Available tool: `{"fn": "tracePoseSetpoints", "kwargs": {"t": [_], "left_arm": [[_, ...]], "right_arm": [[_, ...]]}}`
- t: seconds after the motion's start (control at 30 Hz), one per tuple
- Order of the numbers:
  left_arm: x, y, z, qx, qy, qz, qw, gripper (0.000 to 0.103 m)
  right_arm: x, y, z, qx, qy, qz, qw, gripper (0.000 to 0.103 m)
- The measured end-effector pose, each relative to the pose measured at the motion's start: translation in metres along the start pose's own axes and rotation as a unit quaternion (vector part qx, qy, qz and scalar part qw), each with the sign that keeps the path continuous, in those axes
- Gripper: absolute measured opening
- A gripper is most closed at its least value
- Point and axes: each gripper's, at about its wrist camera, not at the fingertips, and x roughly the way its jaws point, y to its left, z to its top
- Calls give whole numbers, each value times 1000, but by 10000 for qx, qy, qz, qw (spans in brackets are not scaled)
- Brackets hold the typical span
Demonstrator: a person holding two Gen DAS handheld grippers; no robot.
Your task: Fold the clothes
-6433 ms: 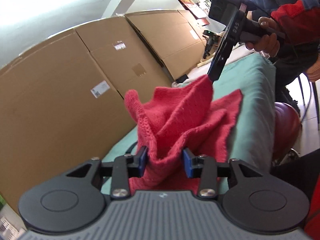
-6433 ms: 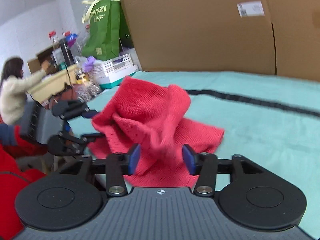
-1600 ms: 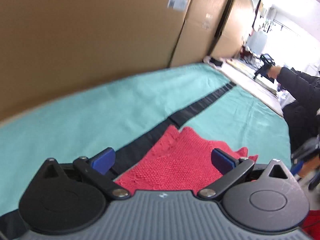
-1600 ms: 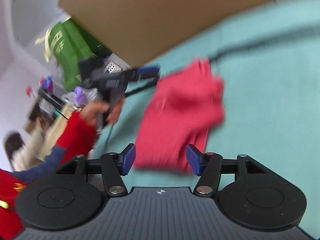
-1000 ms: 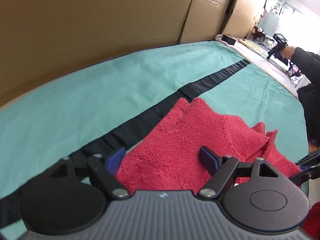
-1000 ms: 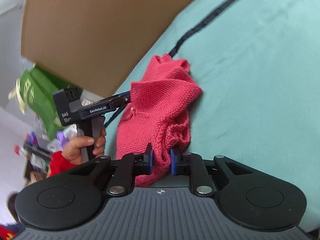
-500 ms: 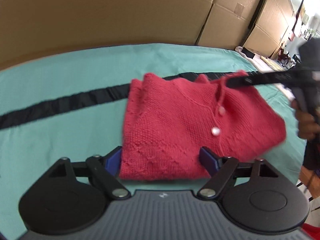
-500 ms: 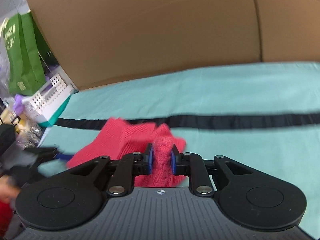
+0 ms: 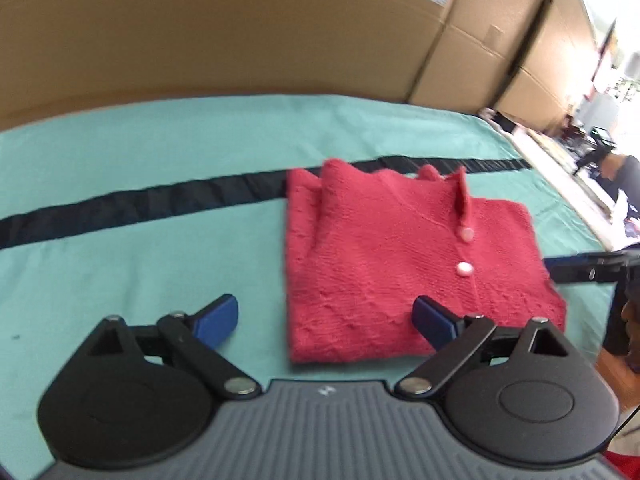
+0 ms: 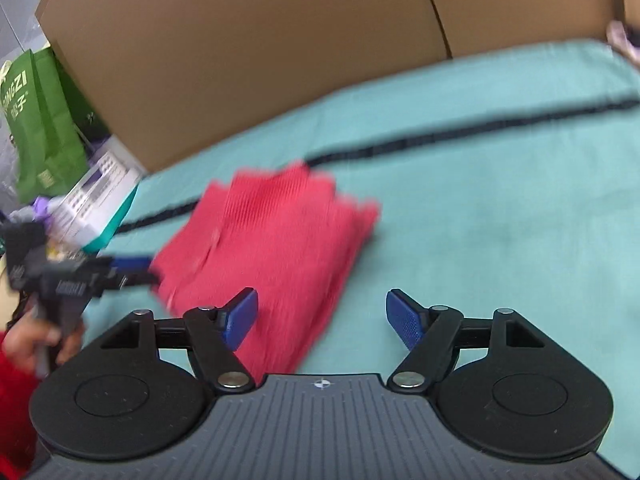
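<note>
A red knit cardigan (image 9: pixel 400 264) with white buttons lies folded flat on the teal cloth (image 9: pixel 140 264), its far edge over the black stripe (image 9: pixel 120 208). My left gripper (image 9: pixel 326 320) hovers at the cardigan's near edge. Its jaws are opening wide, and only the garment's near left corner lies between them, untouched. In the right wrist view the cardigan (image 10: pixel 272 256) is blurred. My right gripper (image 10: pixel 322 318) stands just off its near right corner, jaws opening and pads clear of the knit. Each gripper shows in the other's view: the right gripper (image 9: pixel 580 270) and the left gripper (image 10: pixel 120 270), held by a hand (image 10: pixel 28 344).
Tall cardboard boxes (image 9: pixel 240 32) stand along the far edge of the cloth. A green bag (image 10: pixel 40 120) and a white basket (image 10: pixel 96 200) sit past the cloth's left end. A person (image 9: pixel 624 176) is far off to the right.
The right gripper let go of the bunched red knit and drew back, with its jaws now apart. The left jaws spread wider. The cardigan now lies flat and folded.
</note>
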Motion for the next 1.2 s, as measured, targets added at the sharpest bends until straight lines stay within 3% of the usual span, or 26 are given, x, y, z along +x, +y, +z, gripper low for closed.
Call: {"fn": "tracePoseSetpoints", "kwargs": {"t": [0.1, 0.2, 0.3, 0.4, 0.53, 0.6, 0.73, 0.83, 0.9, 0.97, 1.07, 1.2], "left_arm": [[6, -14, -2, 213, 4, -157, 9996, 100], [4, -22, -8, 106, -94, -260, 9996, 100], [1, -26, -13, -65, -207, -234, 9995, 93], [-7, -32, -21, -447, -221, -444, 9978, 79], [-14, -56, -38, -572, -230, -452, 9971, 78], [-15, -67, -43, -414, -285, -253, 9984, 77], [-27, -56, -39, -545, -527, 15, 9971, 78], [-40, -42, -17, -694, -915, 51, 9934, 86], [-35, -37, 1, -632, -1007, 2, 9929, 92], [-22, -35, 15, -567, -964, -213, 9935, 92], [-2, -32, 24, -707, -850, -707, 9914, 89], [12, -32, 26, -759, -822, -505, 9924, 87]], "right_arm": [[7, 1, -17, 420, -129, 437, 9981, 75], [16, 6, -24, 634, -433, 729, 9944, 78], [25, 6, -18, 372, -271, 614, 9971, 25], [23, -12, -3, 442, -100, 802, 9957, 18], [12, -18, 24, -103, -191, 389, 9990, 17], [18, -18, 31, -442, 94, 317, 9985, 18], [25, -19, 29, -649, 406, -162, 9969, 41], [-1, -11, 35, -748, -369, -483, 9953, 44], [-6, 0, 37, -892, -659, -209, 9936, 44], [2, 18, 36, -1216, -840, -80, 9890, 43], [23, 43, 36, -1872, -987, -265, 9770, 43], [43, 43, 41, -2051, -1106, -645, 9703, 43]]}}
